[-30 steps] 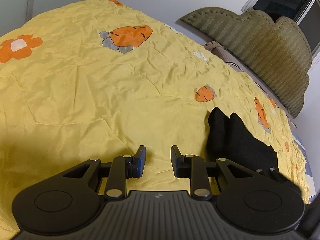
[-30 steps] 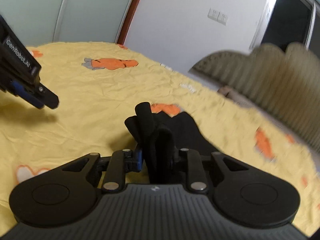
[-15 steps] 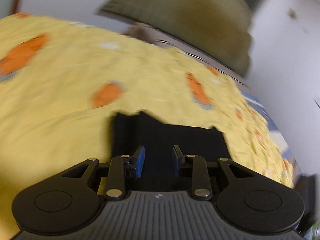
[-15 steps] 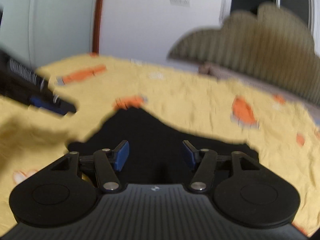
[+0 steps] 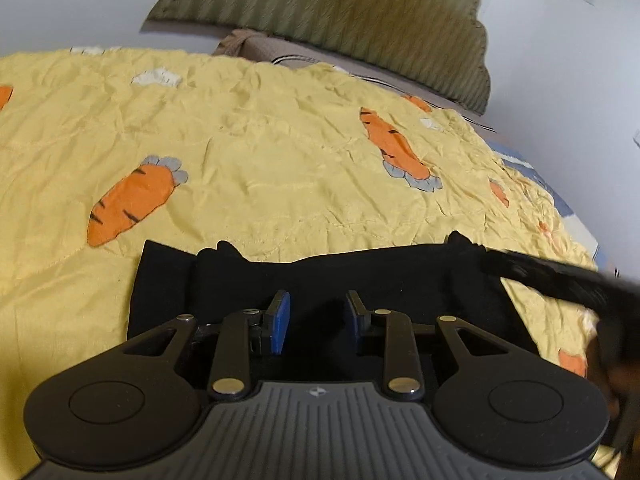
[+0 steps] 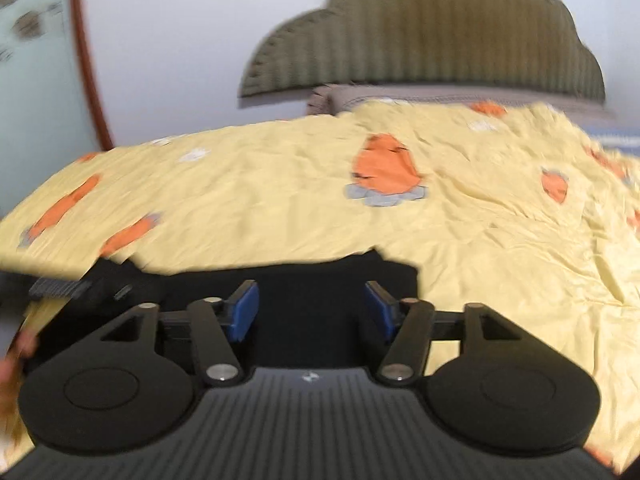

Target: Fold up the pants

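The black pants lie folded flat on the yellow carrot-print bedspread, close in front of both grippers. My left gripper is open and empty, just above the pants' near part. My right gripper is open wide and empty over the same pants. The right gripper shows blurred at the right edge of the left wrist view. The left gripper shows at the left of the right wrist view.
A green ribbed headboard stands against the white wall behind the bed. A brown pillow edge lies under it. The bedspread stretches wide to the left and beyond the pants. A door frame is at the far left.
My right gripper let go of the bunched pants and opened wide. The pants now lie flat. My left gripper swung right from bare bedspread to over the pants.
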A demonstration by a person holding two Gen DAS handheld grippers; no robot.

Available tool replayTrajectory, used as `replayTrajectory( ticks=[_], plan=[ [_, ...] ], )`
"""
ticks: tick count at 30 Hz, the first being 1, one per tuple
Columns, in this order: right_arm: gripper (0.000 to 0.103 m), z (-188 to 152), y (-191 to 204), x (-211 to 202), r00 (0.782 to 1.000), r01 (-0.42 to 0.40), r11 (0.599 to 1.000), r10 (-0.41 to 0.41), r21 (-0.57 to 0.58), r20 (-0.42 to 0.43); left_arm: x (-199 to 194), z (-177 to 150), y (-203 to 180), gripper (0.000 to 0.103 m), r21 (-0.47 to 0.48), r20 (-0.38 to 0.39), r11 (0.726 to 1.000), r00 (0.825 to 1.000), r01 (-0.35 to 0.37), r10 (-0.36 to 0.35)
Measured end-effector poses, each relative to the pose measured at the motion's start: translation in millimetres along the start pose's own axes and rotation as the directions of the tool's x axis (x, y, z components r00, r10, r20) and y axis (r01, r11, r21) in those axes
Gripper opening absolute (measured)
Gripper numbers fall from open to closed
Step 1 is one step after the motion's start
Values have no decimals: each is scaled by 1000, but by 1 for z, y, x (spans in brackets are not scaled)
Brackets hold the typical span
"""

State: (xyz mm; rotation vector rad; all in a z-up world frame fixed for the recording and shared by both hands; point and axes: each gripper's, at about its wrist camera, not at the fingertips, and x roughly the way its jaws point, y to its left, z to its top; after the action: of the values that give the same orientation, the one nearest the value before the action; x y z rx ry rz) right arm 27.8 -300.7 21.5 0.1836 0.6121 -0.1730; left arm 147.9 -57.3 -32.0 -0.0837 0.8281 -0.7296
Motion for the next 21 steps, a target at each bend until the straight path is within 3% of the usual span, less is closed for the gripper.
replayTrajectory(
  ticks=[2, 3, 4, 6, 9, 12, 15, 16, 18, 20, 21],
  plan=[
    [53, 8, -14, 24, 998, -34, 999, 36, 33, -45, 0, -1, -4, 29, 36, 10, 999, 1000, -7, 6],
    [51, 9, -19, 40, 996, -11, 999, 14, 35, -85, -1, -2, -6, 29, 51, 12, 999, 1000, -13, 12],
    [48, 10, -19, 60, 991, 21, 1000, -19, 15, -132, -3, -2, -7, 29, 59, 13, 998, 1000, -21, 20],
    [49, 8, -14, 69, 990, 31, 996, -41, -78, -133, -14, -2, -13, 29, 73, 32, 996, 998, -52, 49],
    [49, 8, -2, 45, 993, 71, 991, -80, -112, -83, -41, -14, -27, 29, 152, 102, 979, 987, -137, 122],
    [49, -4, 4, -4, 999, 34, 992, -37, -124, -18, -66, -31, -38, 29, 201, 149, 958, 973, -207, 179],
    [49, -30, 17, -46, 1000, -1, 984, -3, -177, -23, -69, -45, -37, 30, 222, 117, 950, 973, -219, 197],
    [51, -39, 19, -49, 999, -12, 982, 5, -189, -41, -62, -49, -35, 30, 227, 88, 948, 974, -224, 209],
    [55, -59, 24, -46, 996, 13, 971, -34, -240, -86, -57, -57, -36, 31, 254, 116, 936, 968, -245, 222],
    [70, -74, 20, -44, 997, 41, 972, -55, -230, -57, -56, -61, -43, 33, 292, 132, 917, 961, -271, 242],
    [71, -73, 15, -42, 996, 47, 980, -60, -195, -59, -56, -61, -44, 41, 297, 137, 912, 958, -283, 252]
  ],
)
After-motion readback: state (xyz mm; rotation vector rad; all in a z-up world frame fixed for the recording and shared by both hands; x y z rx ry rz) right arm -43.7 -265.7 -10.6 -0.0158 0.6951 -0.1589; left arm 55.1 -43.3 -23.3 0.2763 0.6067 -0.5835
